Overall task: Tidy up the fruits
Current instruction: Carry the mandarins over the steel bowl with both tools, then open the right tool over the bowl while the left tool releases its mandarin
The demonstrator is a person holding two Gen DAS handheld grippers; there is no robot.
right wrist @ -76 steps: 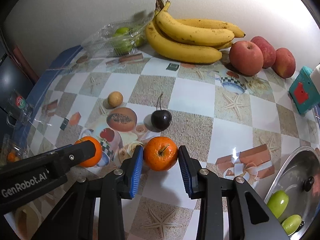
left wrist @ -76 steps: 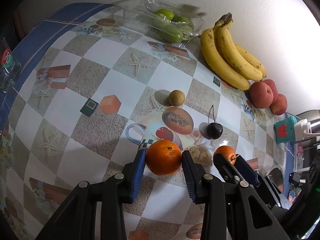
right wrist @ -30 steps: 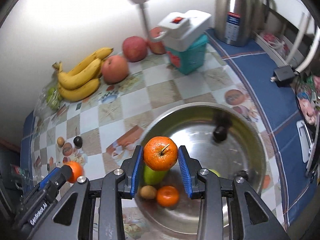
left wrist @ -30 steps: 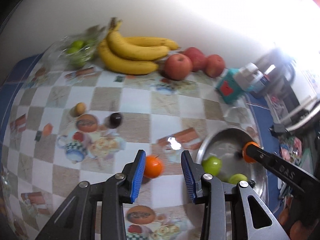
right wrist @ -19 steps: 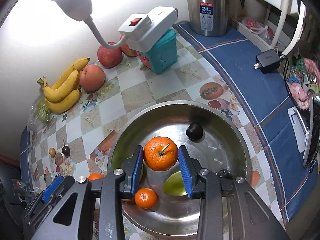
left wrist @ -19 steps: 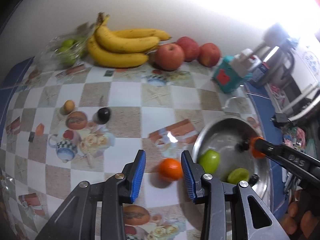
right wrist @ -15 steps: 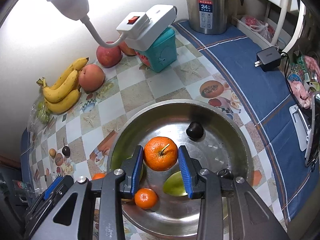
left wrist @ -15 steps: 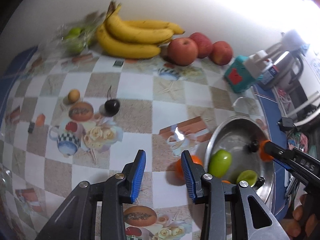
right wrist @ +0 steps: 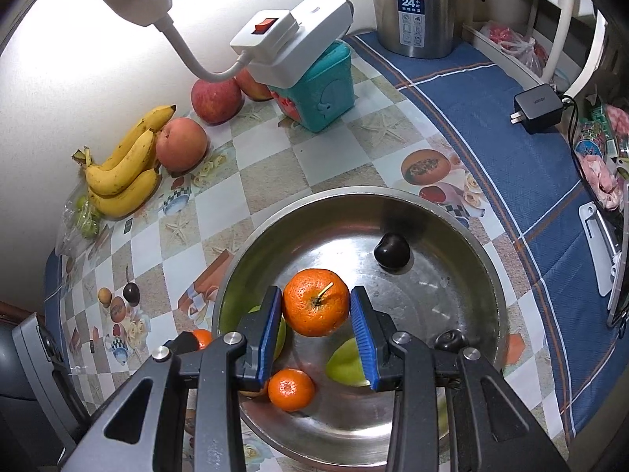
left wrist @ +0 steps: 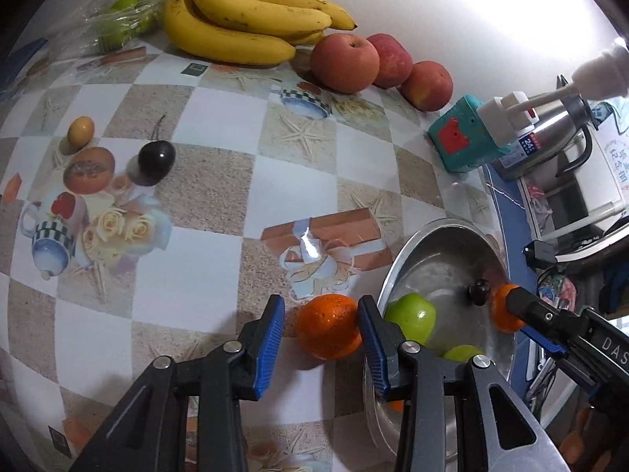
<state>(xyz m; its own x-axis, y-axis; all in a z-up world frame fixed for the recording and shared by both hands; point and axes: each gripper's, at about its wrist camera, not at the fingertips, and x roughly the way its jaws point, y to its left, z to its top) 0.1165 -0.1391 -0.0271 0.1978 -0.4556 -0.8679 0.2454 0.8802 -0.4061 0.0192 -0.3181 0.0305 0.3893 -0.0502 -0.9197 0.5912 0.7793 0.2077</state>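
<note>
Right wrist view shows the right tool [right wrist: 316, 306] pinching a stemmed orange [right wrist: 315, 302] between its blue pads, held above the inside of the steel bowl [right wrist: 464, 236]. Under it lie a smaller orange [right wrist: 291, 389], two green fruits partly hidden by the fingers, and a dark cherry [right wrist: 392, 253] farther toward the back of the bowl. If the pads part from this height, the orange would likely land on the fruit below or skid on the curved steel and knock the cherry about; lowering it first toward the bare patch at the middle seems safer. In the left wrist view the left tool [left wrist: 320, 328] is spread, with a second orange [left wrist: 328, 331] sitting on the desk [left wrist: 196, 259] between its pads, touching or nearly touching the right-hand pad and clear of the other. That orange rests just beside the bowl's rim [left wrist: 387, 283]. Closing off-centre could roll it away across the smooth tablecloth, and the pad near the rim could strike the bowl and shift it while the other tool works inside. The two tools are close together over the bowl, so a collision is a fair risk too. Bananas [left wrist: 243, 23], apples [left wrist: 346, 63] and a loose cherry [left wrist: 156, 157] wait farther back on the desk.
</note>
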